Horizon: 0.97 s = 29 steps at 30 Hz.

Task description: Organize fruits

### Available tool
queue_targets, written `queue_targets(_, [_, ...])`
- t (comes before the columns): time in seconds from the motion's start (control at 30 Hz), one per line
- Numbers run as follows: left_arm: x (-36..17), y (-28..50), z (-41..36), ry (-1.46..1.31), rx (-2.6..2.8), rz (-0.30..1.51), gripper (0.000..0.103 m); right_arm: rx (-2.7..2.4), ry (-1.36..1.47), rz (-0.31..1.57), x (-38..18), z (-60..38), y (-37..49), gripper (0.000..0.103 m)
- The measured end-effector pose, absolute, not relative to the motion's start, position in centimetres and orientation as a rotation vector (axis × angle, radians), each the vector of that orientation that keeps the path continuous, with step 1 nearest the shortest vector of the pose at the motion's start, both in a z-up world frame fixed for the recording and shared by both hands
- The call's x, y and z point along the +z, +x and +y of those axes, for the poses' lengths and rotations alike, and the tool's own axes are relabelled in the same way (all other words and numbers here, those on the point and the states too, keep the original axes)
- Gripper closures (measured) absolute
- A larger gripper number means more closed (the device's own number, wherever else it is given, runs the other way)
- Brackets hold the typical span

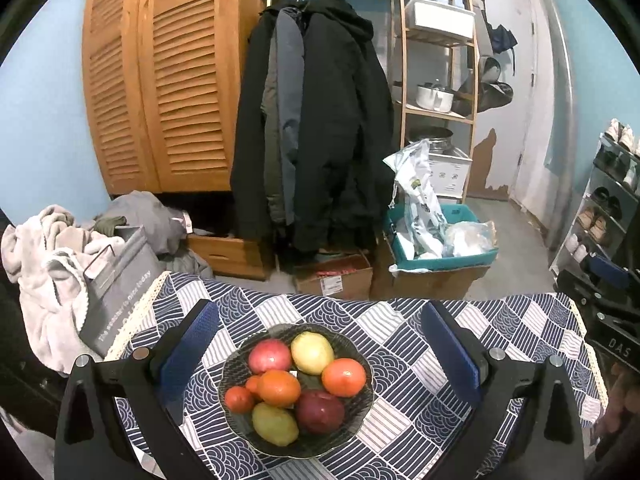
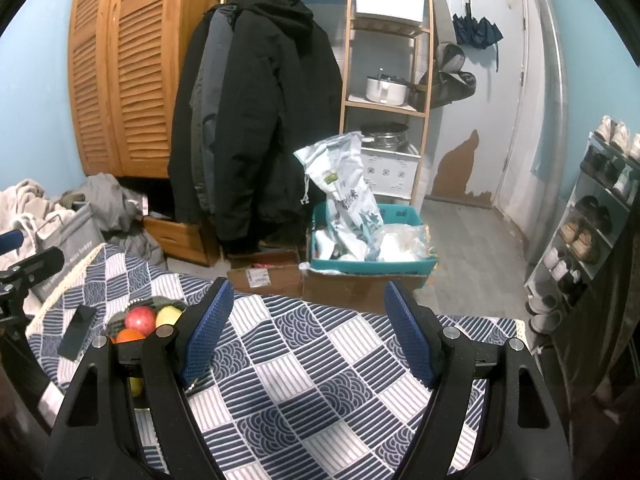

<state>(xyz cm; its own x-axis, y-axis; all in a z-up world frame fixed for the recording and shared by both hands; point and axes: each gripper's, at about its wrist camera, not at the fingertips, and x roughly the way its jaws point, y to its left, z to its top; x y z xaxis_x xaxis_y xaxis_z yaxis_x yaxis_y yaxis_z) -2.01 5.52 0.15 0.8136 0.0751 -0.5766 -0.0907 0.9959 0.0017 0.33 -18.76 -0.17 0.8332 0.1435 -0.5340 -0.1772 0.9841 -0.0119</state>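
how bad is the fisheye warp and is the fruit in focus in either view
Left wrist view: strong warp, wardrobe bows outward, dark corners; fruit in the bowl sharp, small glare spots on the skins. Right wrist view: same warp, the door curves; bowl mostly hidden behind a finger, tablecloth crisp.

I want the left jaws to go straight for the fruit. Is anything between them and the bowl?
Nothing visible. The left gripper stands open with the fruit bowl framed between its fingers, and only patterned tablecloth lies around it. The fruits sit uncovered.
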Motion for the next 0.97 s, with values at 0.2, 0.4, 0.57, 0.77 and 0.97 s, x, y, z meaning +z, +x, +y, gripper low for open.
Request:
queue_targets(0.2, [-0.02, -1.89, 5.54, -0.039, 0.098, 0.631, 0.001, 0.168, -0.061, 0.560, -0.15, -19.29, 0.45, 0.026])
queue_targets(0.4, [-0.07, -1.82, 5.58, -0.039, 0.112, 0.641, 0.001, 0.170, -0.063, 0.560, -0.16, -19.36, 0.43, 0.026])
queue_targets(0.57, [0.03, -1.68, 5.71, -0.050, 0.117, 0.644, 0.001, 0.169, -0.062, 0.562, -0.17, -19.25, 0.41, 0.026])
queue_targets(0.77, [-0.03, -1.66, 5.70, -0.048, 0.120, 0.640, 0.001, 0.170, -0.062, 0.561, -0.19, -19.23, 0.40, 0.026])
queue_targets(0.97, [0.02, -1.70, 5.66, -0.046, 0.122, 0.639, 0.001, 0.169, -0.062, 0.560, -0.18, -19.21, 0.39, 0.026])
